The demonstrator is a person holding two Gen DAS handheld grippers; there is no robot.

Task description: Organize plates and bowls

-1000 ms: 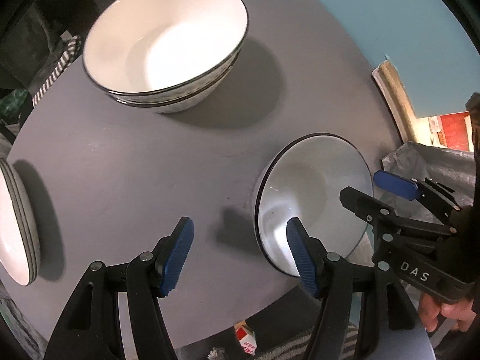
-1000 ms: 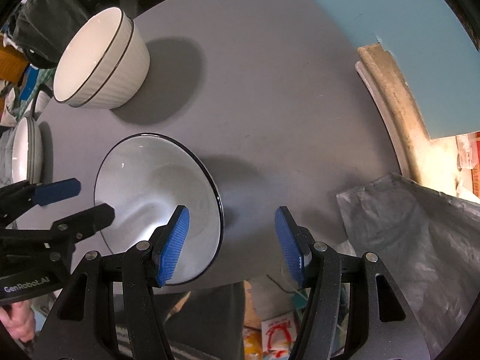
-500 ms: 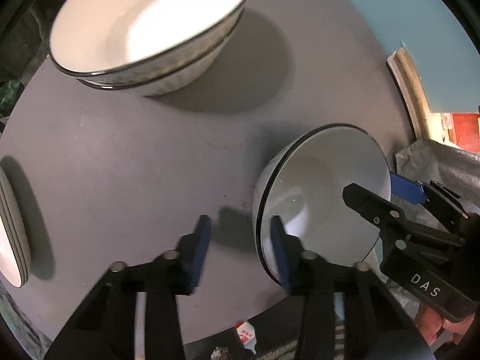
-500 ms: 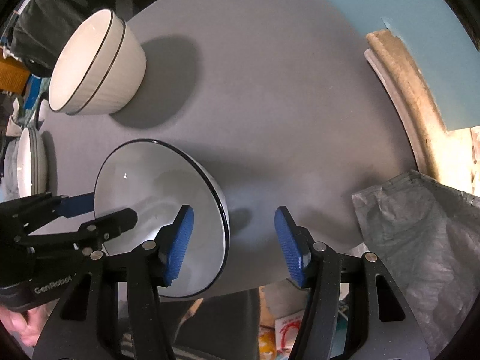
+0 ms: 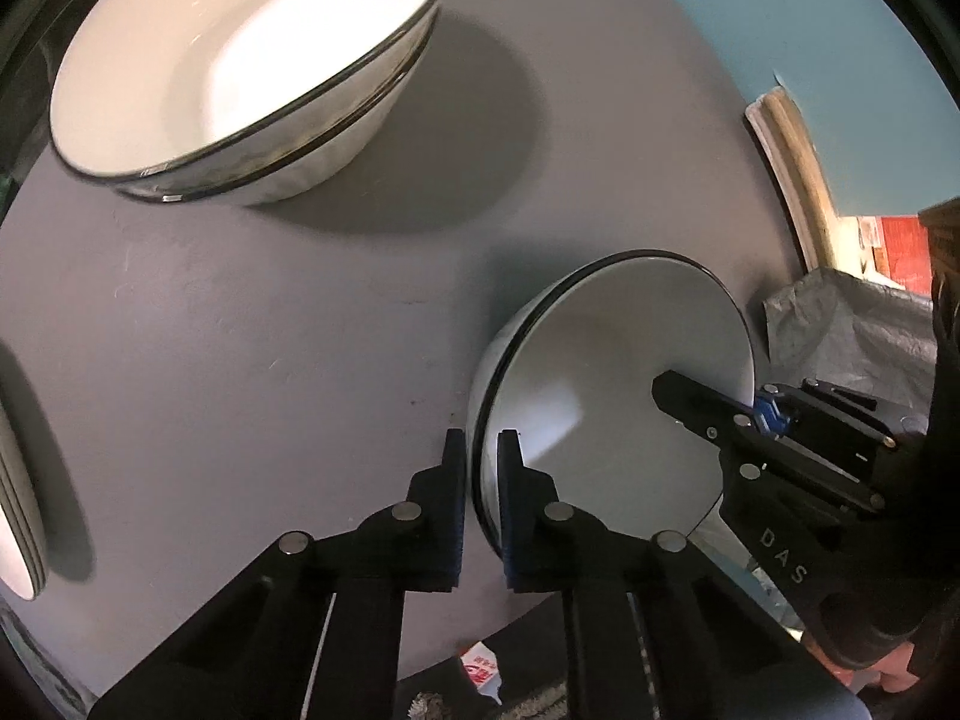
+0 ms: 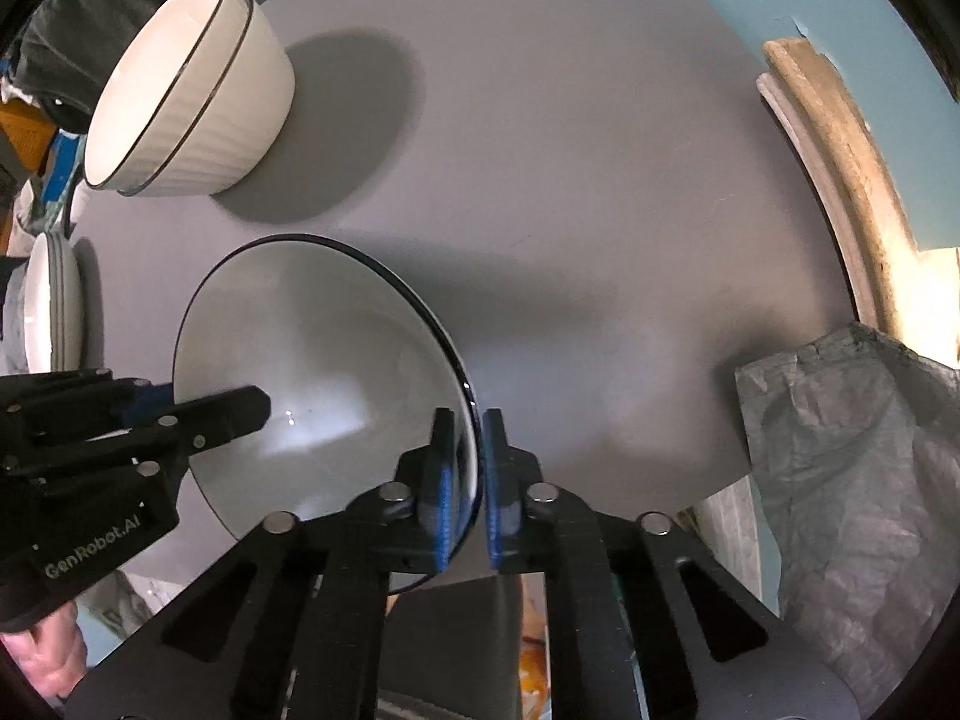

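A white bowl (image 5: 612, 360) with a thin black rim stands at the near edge of the round grey table (image 5: 270, 312). My left gripper (image 5: 481, 450) is shut on the bowl's left rim, one pad inside and one outside. My right gripper (image 6: 468, 426) is shut on the opposite rim of the same bowl (image 6: 312, 348). Each gripper shows in the other's view: the right gripper (image 5: 762, 414) at the bowl's far side, the left gripper (image 6: 156, 402) likewise. Two stacked white bowls (image 5: 240, 60) sit at the back left, seen too in the right wrist view as stacked bowls (image 6: 186, 96).
A stack of white plates (image 5: 18, 504) lies at the table's left edge, the same plates (image 6: 51, 306) visible from the right. A grey plastic sheet (image 6: 852, 468) lies off the right side. A wooden-edged object (image 6: 834, 138) leans on the blue wall.
Both grippers have closed from wide open onto opposite rims of the near bowl. The left gripper also sank toward the table, so the stacked bowls look larger.
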